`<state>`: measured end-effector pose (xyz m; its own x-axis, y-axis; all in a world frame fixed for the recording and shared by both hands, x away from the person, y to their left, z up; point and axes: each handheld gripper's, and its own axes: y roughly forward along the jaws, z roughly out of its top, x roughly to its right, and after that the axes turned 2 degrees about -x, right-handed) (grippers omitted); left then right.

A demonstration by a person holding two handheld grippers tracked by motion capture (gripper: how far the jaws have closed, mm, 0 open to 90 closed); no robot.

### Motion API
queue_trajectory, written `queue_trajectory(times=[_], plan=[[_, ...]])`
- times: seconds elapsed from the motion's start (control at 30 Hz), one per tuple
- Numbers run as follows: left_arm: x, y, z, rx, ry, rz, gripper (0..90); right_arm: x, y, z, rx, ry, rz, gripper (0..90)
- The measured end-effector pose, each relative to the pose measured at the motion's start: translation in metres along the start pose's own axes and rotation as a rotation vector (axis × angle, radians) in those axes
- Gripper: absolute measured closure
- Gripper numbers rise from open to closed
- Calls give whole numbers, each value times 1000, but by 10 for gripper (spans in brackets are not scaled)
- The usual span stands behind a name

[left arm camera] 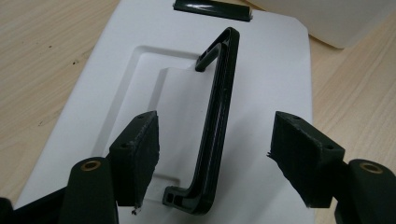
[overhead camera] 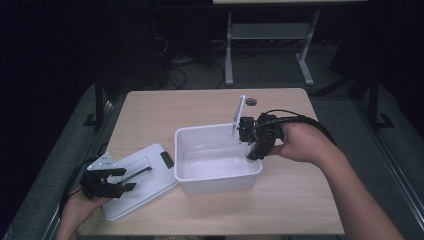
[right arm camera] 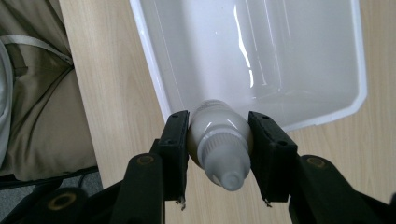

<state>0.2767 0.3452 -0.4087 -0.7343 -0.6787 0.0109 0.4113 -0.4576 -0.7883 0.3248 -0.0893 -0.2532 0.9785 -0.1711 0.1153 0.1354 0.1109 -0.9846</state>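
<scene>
Two grippers of mine: right gripper [right arm camera: 219, 154] clamped on white bottle [right arm camera: 219, 140] over the tub's [overhead camera: 190, 137] rim; left gripper [left arm camera: 215, 158] apart astride the lid's [left arm camera: 280, 93] handle [left arm camera: 219, 116] beside the tub.

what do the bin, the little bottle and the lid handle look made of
Bin: glossy white plastic, likely; light streaks run across its inner walls. Bottle, clamped in the right gripper: milky, slightly see-through plastic with a ribbed cap. Handle on the white lid: hard black moulded plastic, semi-gloss.
</scene>
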Motion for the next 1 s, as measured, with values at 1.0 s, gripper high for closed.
queue_trajectory(times=[1.0], plan=[[-1, -1, 0, 6, -1, 0, 318, 9, 47, 4, -51, 5, 39, 595]])
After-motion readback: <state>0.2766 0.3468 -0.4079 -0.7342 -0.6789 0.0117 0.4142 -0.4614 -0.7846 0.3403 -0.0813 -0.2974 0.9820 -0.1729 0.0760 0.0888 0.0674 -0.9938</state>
